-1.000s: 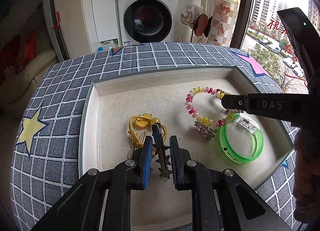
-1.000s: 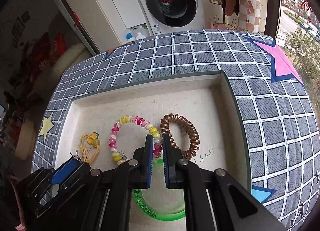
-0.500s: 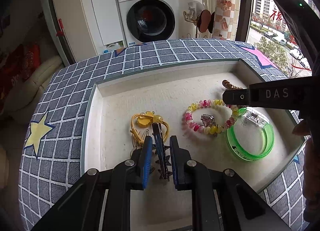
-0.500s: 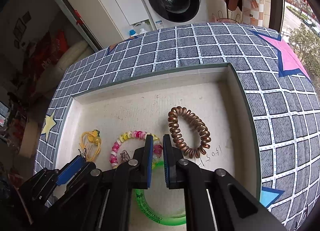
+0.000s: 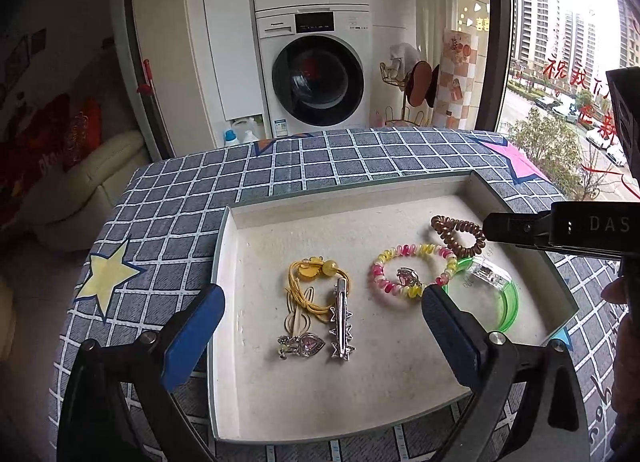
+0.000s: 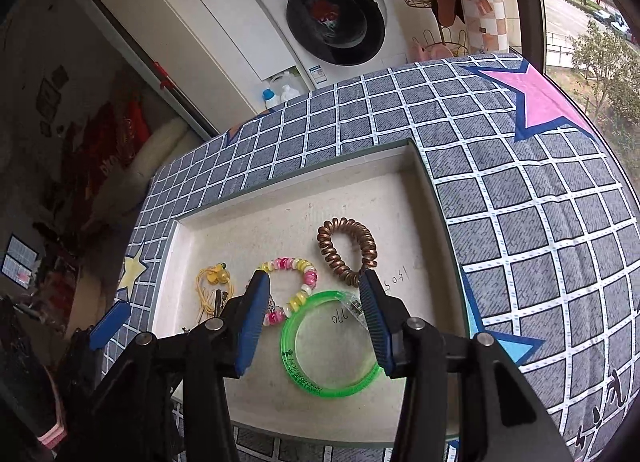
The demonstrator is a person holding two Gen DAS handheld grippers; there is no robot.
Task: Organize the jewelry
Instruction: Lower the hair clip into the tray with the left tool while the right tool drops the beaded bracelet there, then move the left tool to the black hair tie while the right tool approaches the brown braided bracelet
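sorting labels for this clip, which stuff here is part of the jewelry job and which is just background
Part of the job:
tray
yellow hair tie
star clip
heart clip
beaded bracelet
brown coil tie
green bangle

Just lying about:
washing machine
checked cloth
detergent bottles

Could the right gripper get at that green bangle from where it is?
Probably yes. The right gripper is open, its fingers straddling the green bangle, which lies flat in the tray with nothing over it.
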